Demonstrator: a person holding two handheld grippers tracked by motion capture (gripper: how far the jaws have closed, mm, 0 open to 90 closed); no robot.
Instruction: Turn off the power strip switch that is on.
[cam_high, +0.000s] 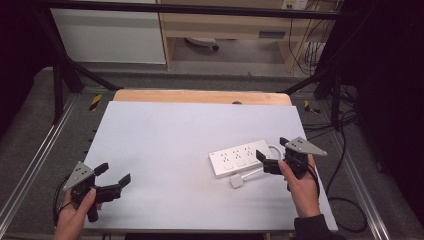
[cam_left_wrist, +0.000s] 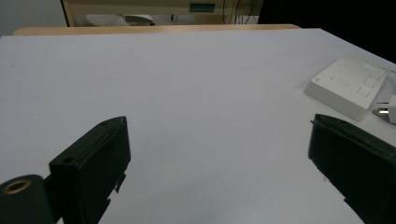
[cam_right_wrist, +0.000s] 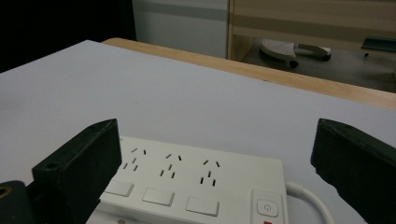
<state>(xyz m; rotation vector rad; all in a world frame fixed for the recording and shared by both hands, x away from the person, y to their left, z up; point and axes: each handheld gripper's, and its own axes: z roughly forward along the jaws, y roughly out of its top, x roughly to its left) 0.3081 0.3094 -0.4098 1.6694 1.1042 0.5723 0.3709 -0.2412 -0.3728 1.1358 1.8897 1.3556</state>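
Both grippers are spread wide: the left gripper (cam_high: 113, 176) waits far off, the right gripper (cam_high: 272, 151) hovers by the power strip (cam_high: 239, 158) on the table's (cam_high: 165, 135) right side. It looks hard, smooth, light (maybe slippery); grab its long sides.

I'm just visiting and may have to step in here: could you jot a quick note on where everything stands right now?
Left gripper: open, holding nothing, over bare table at the near left, far from the work.
Right gripper: open, holding nothing, at the right end of the power strip; its jaws stand wide to either side of that end.
Power strip: flat on the table, sockets up, cord at its right end. A white plug lies loose just in front of it.
Done: nothing gripped, nothing plugged in.
Left: probably grip the strip or plug; I can't tell which.
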